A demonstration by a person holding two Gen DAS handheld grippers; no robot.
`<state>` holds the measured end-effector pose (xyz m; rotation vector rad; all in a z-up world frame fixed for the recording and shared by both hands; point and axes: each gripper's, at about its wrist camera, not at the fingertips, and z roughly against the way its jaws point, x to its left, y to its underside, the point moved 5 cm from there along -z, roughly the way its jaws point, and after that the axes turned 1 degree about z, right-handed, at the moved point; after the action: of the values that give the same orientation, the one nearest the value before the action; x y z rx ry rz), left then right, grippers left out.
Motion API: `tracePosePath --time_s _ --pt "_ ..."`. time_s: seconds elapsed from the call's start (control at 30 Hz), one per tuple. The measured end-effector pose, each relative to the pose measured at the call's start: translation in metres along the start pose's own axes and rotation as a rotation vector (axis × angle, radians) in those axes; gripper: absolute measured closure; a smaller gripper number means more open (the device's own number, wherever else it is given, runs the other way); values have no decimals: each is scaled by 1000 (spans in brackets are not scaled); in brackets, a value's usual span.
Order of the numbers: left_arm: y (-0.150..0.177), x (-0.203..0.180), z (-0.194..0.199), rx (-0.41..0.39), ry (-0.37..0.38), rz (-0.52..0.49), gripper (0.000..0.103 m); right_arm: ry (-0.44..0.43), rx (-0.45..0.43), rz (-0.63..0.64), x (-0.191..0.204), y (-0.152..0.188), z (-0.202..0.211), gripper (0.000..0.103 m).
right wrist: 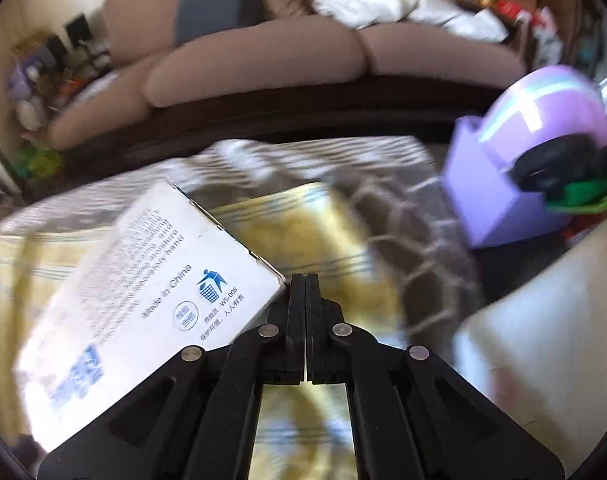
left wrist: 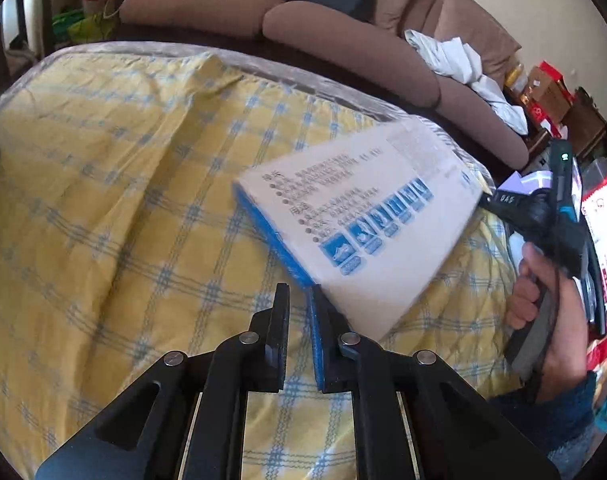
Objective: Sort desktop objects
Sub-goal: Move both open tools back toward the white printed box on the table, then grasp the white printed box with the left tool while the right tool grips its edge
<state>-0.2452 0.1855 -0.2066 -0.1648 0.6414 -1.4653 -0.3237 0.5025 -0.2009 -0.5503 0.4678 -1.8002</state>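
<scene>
Far off, across the whole width: a brown sofa (left wrist: pixel 343 48). Nearer, spread over the desk (left wrist: pixel 123 200): a yellow checked cloth, creased.

On the right half of the cloth, set slantwise: a flat white box (left wrist: pixel 363 208) with blue print and a blue left edge. Blurred in both views; cannot tell whether flat on the cloth or tilted up.

At the far right in the right wrist view: a purple tape dispenser (right wrist: pixel 523 168).

Left gripper (left wrist: pixel 299 292): fingers released, cloth showing in the gap. Near corner of the box just at the tip of the right-hand finger, outside the gap.

Right gripper (right wrist: pixel 305 278): fingers clenched together, nothing seen between them. Corner of the box (right wrist: pixel 143 288) touching their left side at the tips. Seen from the left wrist, reaches the box's far right edge, with the right hand (left wrist: pixel 543 292) around its handle.
</scene>
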Motion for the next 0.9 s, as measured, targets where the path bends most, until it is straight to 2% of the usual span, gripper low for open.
tracePosePath --time_s 0.07,0.1,0.17,0.23,0.27,0.33,0.4,0.47,0.53,0.6,0.7,0.73,0.8,0.9 --pt "0 11 6 -13 -5 14 94 -206 54 34 27 3 -2 101" --pt "-1 18 9 -15 -19 26 94 -336 111 63 49 7 -4 101" --pt "-3 41 25 -43 -49 67 90 -445 173 173 85 16 -2 101" --pt "-5 67 42 -73 -73 131 88 -497 186 314 118 22 5 102" --pt "-5 78 47 -80 -72 165 88 -503 155 338 126 19 9 102" --pt "-8 91 52 -91 -48 188 88 -519 89 276 123 8 13 101" --pt "-22 97 50 -112 -43 180 88 -548 107 164 109 7 7 101" --pt "-47 92 42 -129 -6 120 88 -508 151 87 92 7 -6 101" --pt "-75 78 28 -132 24 14 88 -455 161 64 83 8 -12 101" --pt "-96 66 9 -106 38 -69 86 -458 164 51 80 12 -13 101" --pt "-112 57 -35 -11 -13 -162 85 -468 172 67 87 14 -19 101" --pt "-109 55 -44 35 0 -165 86 -471 176 79 93 15 -24 101" --pt "-109 51 -46 23 17 -155 90 -502 200 110 107 22 -29 100" --pt "-103 50 -43 49 31 -144 95 -477 185 129 118 30 -29 100"
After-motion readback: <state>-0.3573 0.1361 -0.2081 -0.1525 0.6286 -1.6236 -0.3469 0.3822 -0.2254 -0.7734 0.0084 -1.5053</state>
